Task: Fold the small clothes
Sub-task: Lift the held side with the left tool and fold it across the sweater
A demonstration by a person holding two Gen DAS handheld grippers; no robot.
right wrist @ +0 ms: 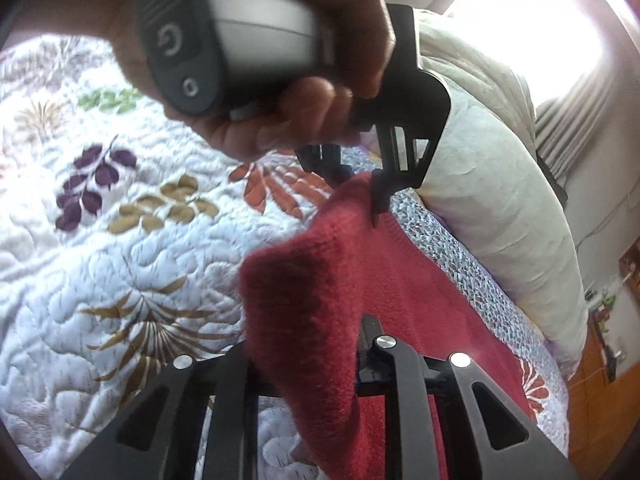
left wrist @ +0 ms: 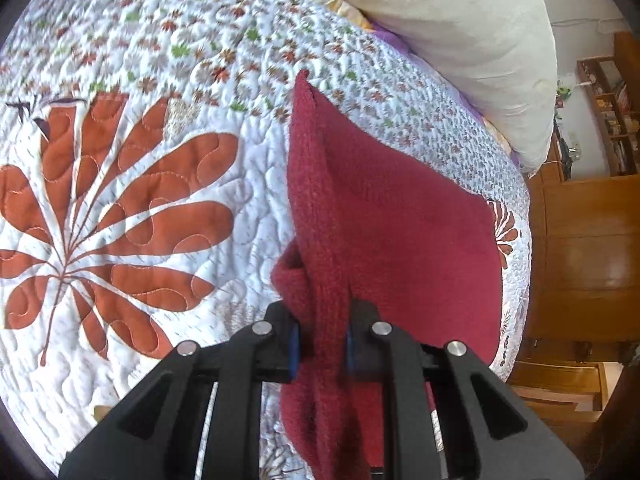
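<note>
A dark red knitted garment [left wrist: 384,216] hangs over the quilted bedspread [left wrist: 140,200], held up along one edge. My left gripper [left wrist: 322,340] is shut on a bunched fold of it, blue pads pressing from both sides. In the right wrist view the same red garment [right wrist: 304,304] drapes over my right gripper [right wrist: 308,364], whose fingers are shut on the cloth and mostly hidden by it. Ahead in that view, a hand [right wrist: 312,80] grips the left gripper's grey handle, and the left gripper's black fingers [right wrist: 380,196] pinch the garment's far corner.
A large cream pillow [left wrist: 460,40] lies along the far side of the bed. Wooden furniture and shelves [left wrist: 592,220] stand beyond the bed's edge on the right. The floral quilt stretches out to the left.
</note>
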